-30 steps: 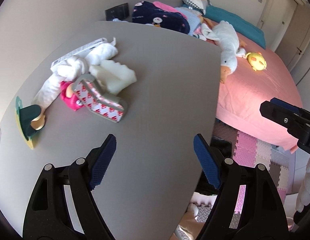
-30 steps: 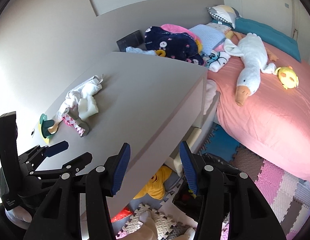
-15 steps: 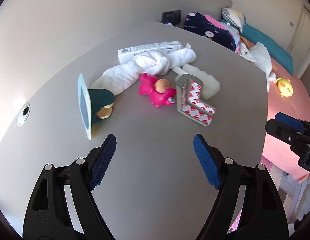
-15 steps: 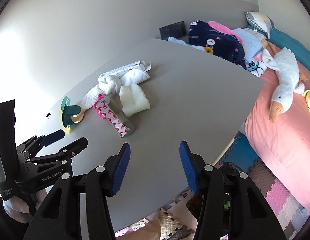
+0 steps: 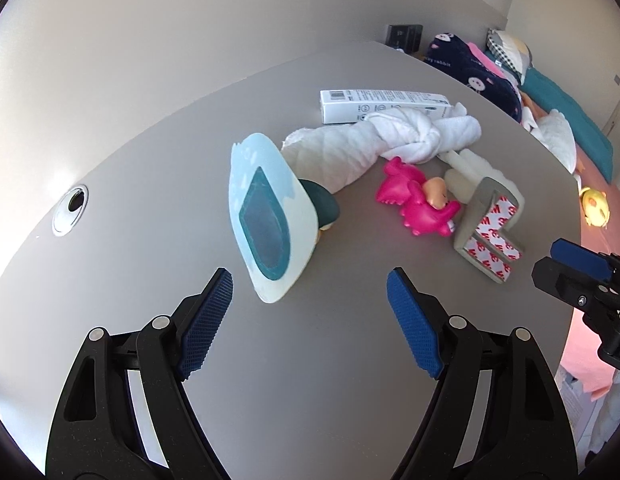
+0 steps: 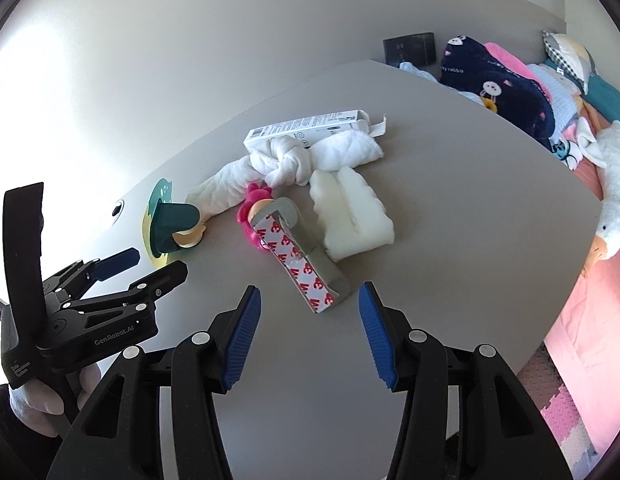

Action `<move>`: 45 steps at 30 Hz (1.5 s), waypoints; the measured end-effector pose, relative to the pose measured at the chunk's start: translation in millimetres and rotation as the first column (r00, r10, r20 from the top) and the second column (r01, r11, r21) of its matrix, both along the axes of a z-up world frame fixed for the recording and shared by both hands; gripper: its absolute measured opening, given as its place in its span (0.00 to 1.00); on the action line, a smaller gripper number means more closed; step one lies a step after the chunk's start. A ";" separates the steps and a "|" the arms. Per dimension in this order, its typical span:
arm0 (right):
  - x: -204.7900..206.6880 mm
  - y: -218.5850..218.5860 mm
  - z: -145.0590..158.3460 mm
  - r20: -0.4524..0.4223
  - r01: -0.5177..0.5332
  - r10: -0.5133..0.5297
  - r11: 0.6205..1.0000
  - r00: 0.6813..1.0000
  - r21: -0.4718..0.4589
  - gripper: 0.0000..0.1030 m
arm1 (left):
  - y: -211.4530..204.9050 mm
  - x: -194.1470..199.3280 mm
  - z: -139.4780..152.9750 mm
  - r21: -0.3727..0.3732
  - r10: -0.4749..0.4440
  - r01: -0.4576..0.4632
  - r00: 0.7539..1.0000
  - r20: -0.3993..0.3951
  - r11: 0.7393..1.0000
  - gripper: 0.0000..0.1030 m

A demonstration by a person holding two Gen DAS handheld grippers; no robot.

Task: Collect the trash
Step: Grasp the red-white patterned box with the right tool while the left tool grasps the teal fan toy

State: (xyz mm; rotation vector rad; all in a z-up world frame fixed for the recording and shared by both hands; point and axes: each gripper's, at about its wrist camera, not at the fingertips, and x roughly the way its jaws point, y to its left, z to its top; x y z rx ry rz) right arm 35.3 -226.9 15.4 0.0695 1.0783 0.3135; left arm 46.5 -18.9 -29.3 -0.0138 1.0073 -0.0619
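While both grippers hover over the grey table [image 6: 450, 184], the left gripper [image 5: 310, 312] gapes wide and empty just short of the teal hook [image 5: 270, 216]. The right gripper [image 6: 308, 334], likewise wide and empty, faces the taped strip [image 6: 306, 260]. Beyond the strip lie a pink toy [image 6: 252, 212], foam block [image 6: 352, 216], knotted cloth [image 6: 286, 164] and white box [image 6: 306, 128].

On the counter [image 6: 450, 208] I count six things: one white carton box [image 6: 306, 126], one knotted white cloth [image 6: 286, 162], one white foam block [image 6: 352, 210], one pink toy figure [image 5: 416, 200], one grey corner guard [image 6: 306, 258] and one green hook on its backing card [image 6: 170, 220]. I also count two tongs, the left tongs [image 5: 310, 312] and the right tongs [image 6: 310, 334].
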 end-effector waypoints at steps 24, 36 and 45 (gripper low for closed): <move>54.8 43.7 -28.9 -0.058 -0.111 0.109 0.993 0.992 -0.027 0.46 | 23.0 39.4 -24.7 -0.035 0.048 -0.049 0.998 -0.038 0.998 0.75; 52.3 34.2 -31.5 -0.065 -0.078 0.080 0.996 0.995 0.033 0.39 | 32.2 28.6 -19.4 -0.047 0.037 -0.038 0.999 -0.015 0.998 0.54; 28.4 17.6 -9.0 -0.025 -0.051 0.052 0.997 0.998 0.066 0.39 | 21.6 9.3 -4.3 -0.060 0.011 -0.010 1.000 0.011 0.998 0.54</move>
